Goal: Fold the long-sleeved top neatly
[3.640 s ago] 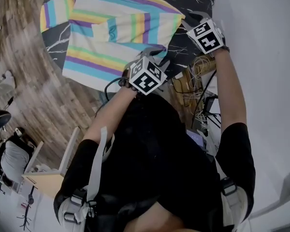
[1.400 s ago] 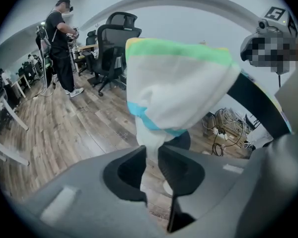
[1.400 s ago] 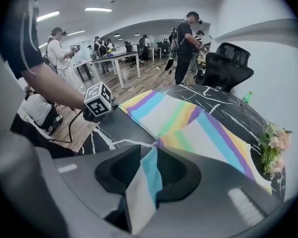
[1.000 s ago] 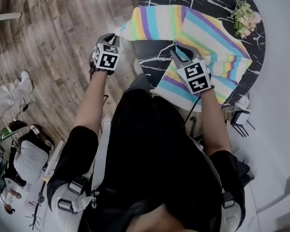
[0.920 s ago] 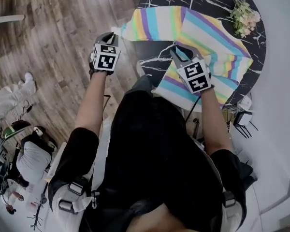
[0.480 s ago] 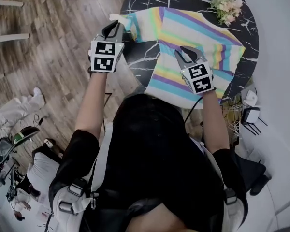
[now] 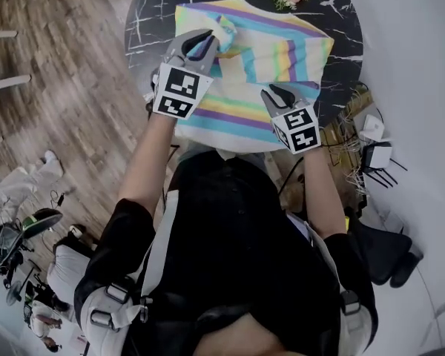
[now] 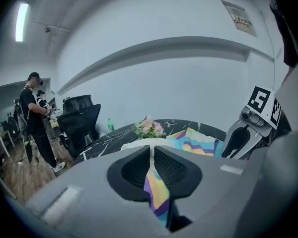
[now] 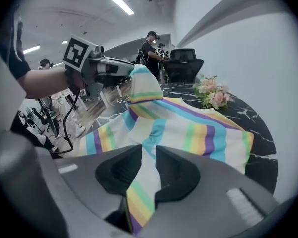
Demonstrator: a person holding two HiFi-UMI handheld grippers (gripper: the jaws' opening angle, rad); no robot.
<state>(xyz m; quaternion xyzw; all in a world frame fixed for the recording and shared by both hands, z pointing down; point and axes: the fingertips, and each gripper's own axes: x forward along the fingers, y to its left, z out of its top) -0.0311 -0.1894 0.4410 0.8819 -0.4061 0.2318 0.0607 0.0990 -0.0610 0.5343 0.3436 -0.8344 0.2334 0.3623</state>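
Left gripper [image 7: 205, 41] and right gripper [image 7: 280, 93], jaws each clamped on the striped top [image 7: 271, 50], over the round black marble table [image 7: 144, 28]

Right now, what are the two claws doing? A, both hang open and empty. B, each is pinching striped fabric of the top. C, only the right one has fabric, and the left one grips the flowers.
B: the left claw and the right claw each have a strip of the striped top clamped between their jaws.
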